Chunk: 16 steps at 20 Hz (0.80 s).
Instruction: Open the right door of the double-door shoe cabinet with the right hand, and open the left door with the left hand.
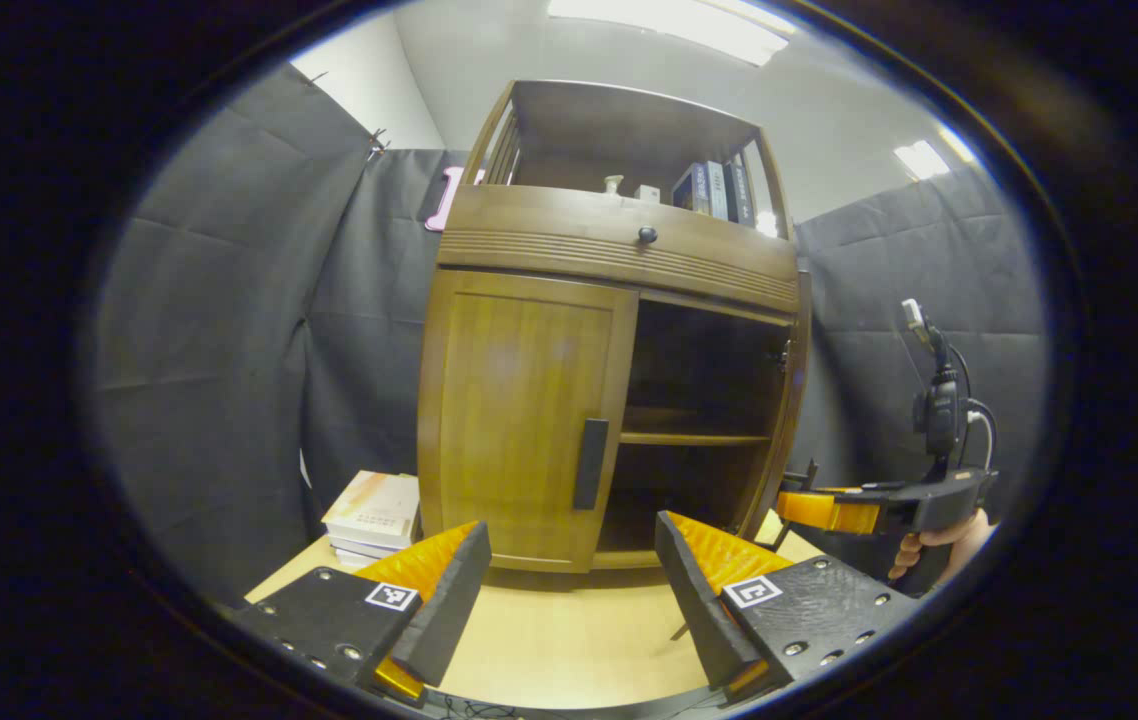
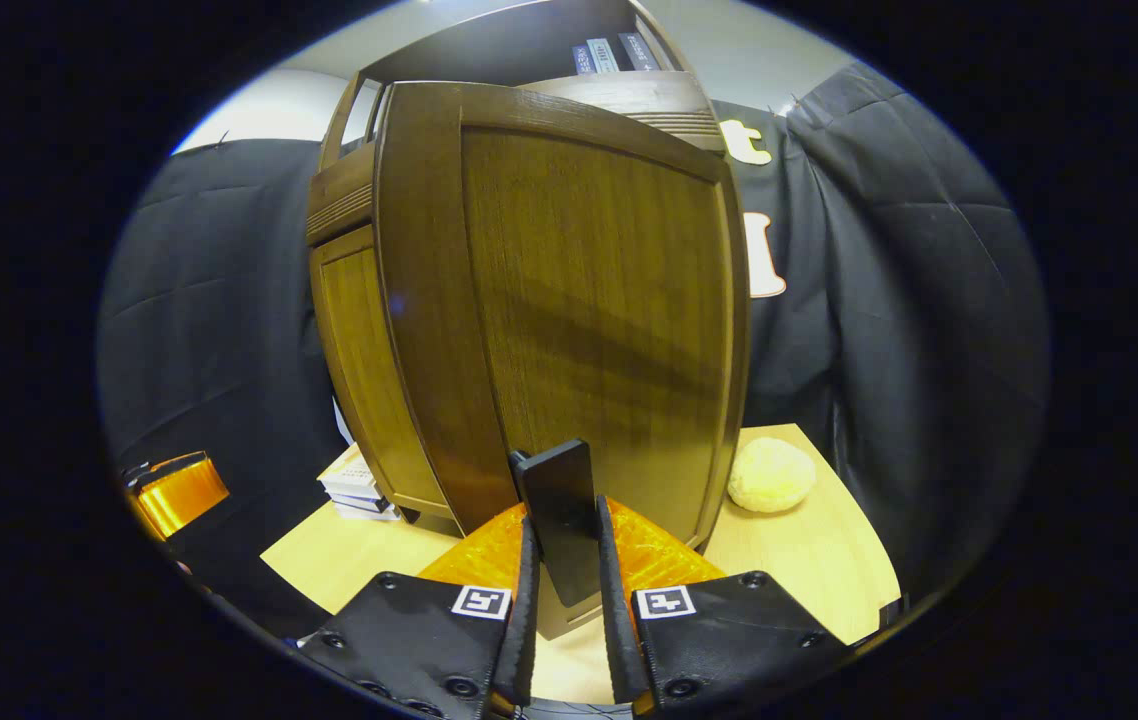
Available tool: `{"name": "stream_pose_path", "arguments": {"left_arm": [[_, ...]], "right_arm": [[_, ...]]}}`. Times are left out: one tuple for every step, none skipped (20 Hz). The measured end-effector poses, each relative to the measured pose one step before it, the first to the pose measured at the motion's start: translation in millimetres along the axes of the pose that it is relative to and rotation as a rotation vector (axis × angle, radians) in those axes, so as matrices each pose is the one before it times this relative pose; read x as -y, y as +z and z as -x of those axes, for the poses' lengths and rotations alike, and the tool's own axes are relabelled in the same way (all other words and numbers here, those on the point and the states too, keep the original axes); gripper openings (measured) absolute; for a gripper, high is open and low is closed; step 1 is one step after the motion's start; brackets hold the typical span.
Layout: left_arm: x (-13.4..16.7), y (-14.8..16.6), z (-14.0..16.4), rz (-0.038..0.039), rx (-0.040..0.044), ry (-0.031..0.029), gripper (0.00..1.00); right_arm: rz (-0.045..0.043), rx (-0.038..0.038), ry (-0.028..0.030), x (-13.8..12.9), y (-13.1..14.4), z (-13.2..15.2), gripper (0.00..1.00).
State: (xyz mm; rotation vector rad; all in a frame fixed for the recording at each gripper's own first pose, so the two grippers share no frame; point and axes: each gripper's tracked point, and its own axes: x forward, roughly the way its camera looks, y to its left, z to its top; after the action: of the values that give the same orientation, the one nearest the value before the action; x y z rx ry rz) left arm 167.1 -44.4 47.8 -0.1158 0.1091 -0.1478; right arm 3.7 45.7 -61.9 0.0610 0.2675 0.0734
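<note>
I'm looking at a pale wooden tabletop (image 1: 569, 630) inside a booth hung with dark cloth, ceiling lights overhead. On it stands the shoe cabinet (image 1: 619, 250) with one drawer and an open top shelf carrying a few books (image 1: 714, 190). It has two doors: the left door (image 1: 519, 420) is closed, its dark handle (image 1: 590, 463) untouched; the right door (image 2: 589, 300) is swung out, baring two inner compartments split by one shelf. A stack of books (image 1: 374, 515) lies left of the cabinet, and one pale round lump (image 2: 771, 475) sits on the tabletop beside the open door. My left gripper (image 1: 569, 570) hangs before the left door, jaws wide apart, holding nothing. My right gripper (image 2: 564, 560) has its jaws clamped on the right door's handle (image 2: 559, 520); from the left gripper view a hand (image 1: 939, 545) holds it level.
</note>
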Motion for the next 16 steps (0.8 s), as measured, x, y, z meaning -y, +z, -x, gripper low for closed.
{"name": "stream_pose_path", "arguments": {"left_arm": [[0.20,1.78,-1.97,-0.00495,-0.00156,0.00319,0.96],[0.17,3.06,-1.37,-0.00899,0.00084,0.00456,0.96],[0.24,2.36,-0.50,-0.00826,0.00165,0.00372,0.96],[0.62,0.55,0.97,-0.00507,0.00052,0.00165,0.96],[-0.49,-0.36,2.98,-0.00331,-0.00096,0.00239,0.96],[-0.33,-0.29,0.89,-0.00270,-0.00383,0.00371,0.96],[-0.22,-2.91,0.17,-0.00050,-0.00266,0.00346,0.96],[0.38,-2.24,-2.05,0.00104,-0.00092,0.00087,0.96],[1.99,-0.35,-2.87,0.00066,-0.00039,0.00007,0.96],[0.03,1.71,-0.88,-0.00084,-0.00291,-0.00038,0.96],[-0.03,0.86,-1.93,-0.00250,-0.00269,0.00085,0.96],[0.06,0.85,-1.06,-0.00365,-0.00170,-0.00025,0.96],[1.42,-0.54,1.83,-0.00432,0.00074,-0.00127,0.96],[-0.18,0.89,-0.99,-0.00461,0.00013,-0.00073,0.96],[2.35,-0.36,1.73,-0.00384,0.00067,-0.00054,0.96],[1.46,-1.04,0.98,-0.00250,0.00087,-0.00090,0.96]], "right_arm": [[-0.00679,-0.01097,0.00373,8.52,-5.00,5.65,0.29],[-0.01279,-0.01163,0.00492,8.31,-6.71,6.43,0.29],[-0.01490,-0.00361,0.00780,8.42,-1.52,4.71,0.29],[-0.00460,-0.00429,0.00681,7.88,-1.15,3.68,0.29],[0.00633,0.00336,0.00420,8.49,1.35,3.99,0.31],[0.01173,0.01120,0.00200,7.46,2.28,3.69,0.28],[0.01043,0.02179,-0.00023,10.12,6.43,4.10,0.28],[0.00662,0.02401,-0.00545,10.39,5.41,2.92,0.28],[0.00755,0.01608,-0.00885,11.24,4.61,3.17,0.24],[0.00586,0.00860,-0.01005,10.86,0.40,2.92,0.22],[-0.00280,0.01146,-0.00301,9.92,2.73,6.35,0.16],[-0.00381,0.01088,0.00304,7.77,3.04,1.17,0.17],[0.00137,0.00806,0.00380,5.72,2.38,2.59,0.17],[0.00764,-0.00150,-0.00198,6.51,-1.69,1.68,0.16],[0.00343,0.00814,-0.00238,6.68,6.70,3.36,0.16],[0.00036,0.00344,-0.00311,4.49,-4.19,1.78,0.16]]}}
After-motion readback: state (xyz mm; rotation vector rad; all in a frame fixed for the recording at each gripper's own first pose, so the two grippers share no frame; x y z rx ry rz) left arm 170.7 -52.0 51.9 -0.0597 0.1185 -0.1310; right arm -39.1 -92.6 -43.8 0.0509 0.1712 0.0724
